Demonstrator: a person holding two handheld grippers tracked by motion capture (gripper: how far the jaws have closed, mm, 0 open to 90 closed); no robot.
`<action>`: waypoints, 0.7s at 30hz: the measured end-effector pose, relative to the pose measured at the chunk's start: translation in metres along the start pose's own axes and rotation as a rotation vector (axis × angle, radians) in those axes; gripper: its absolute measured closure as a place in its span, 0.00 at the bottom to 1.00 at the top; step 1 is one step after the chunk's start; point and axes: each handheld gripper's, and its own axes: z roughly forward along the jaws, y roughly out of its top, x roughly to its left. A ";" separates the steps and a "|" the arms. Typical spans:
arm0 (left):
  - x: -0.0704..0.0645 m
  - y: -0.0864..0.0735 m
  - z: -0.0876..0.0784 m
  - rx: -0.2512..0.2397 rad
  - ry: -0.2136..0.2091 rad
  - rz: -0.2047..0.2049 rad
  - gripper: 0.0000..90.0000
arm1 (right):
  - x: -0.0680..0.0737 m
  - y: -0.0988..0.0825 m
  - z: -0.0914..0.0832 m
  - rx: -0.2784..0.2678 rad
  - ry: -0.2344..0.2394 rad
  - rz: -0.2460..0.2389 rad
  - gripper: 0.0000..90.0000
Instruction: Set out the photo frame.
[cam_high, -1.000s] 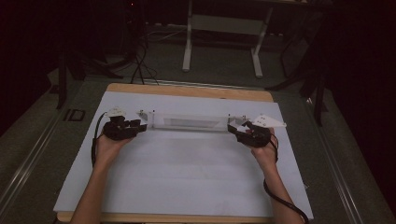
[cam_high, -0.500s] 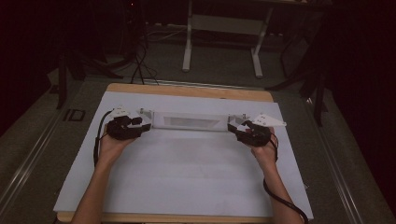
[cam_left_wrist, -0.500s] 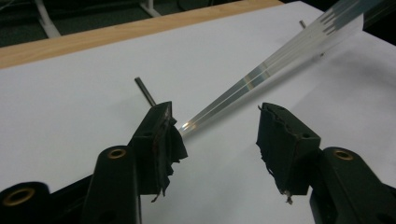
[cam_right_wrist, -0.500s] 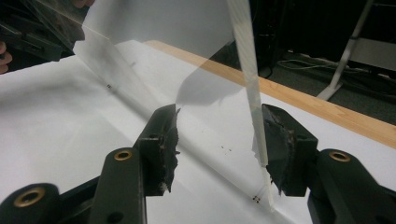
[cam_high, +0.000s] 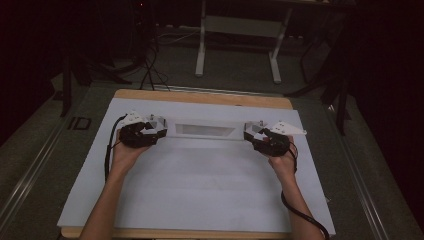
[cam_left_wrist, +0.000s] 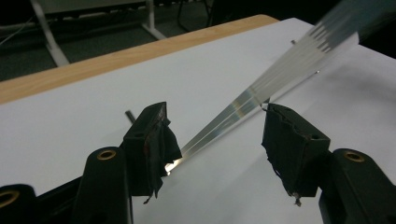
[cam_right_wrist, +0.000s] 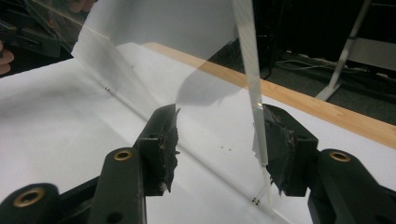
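Clear sheet stretched between two grippers, far half of the tabletop

Left hand-held gripper (cam_high: 156, 131) has just been opening; jaws now wide, the clear sheet (cam_high: 205, 130) running edge-on between them but off the pads. Right hand-held gripper (cam_high: 254, 135) also stands wide, the sheet's edge just beside one pad; can't tell if it touches. Sheet sits near the tabletop (cam_high: 200, 200) far edge, with lots of bare white surface toward the person.
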 end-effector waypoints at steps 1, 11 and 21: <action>-0.001 0.000 0.000 -0.004 0.002 0.001 0.45 | 0.000 0.000 0.000 -0.001 0.000 0.006 0.53; -0.007 0.006 -0.001 -0.051 0.021 0.014 0.48 | -0.002 0.000 0.002 -0.013 -0.024 0.026 0.54; -0.009 0.009 0.003 -0.059 0.079 0.021 0.52 | -0.002 0.002 0.006 -0.014 -0.090 0.014 0.58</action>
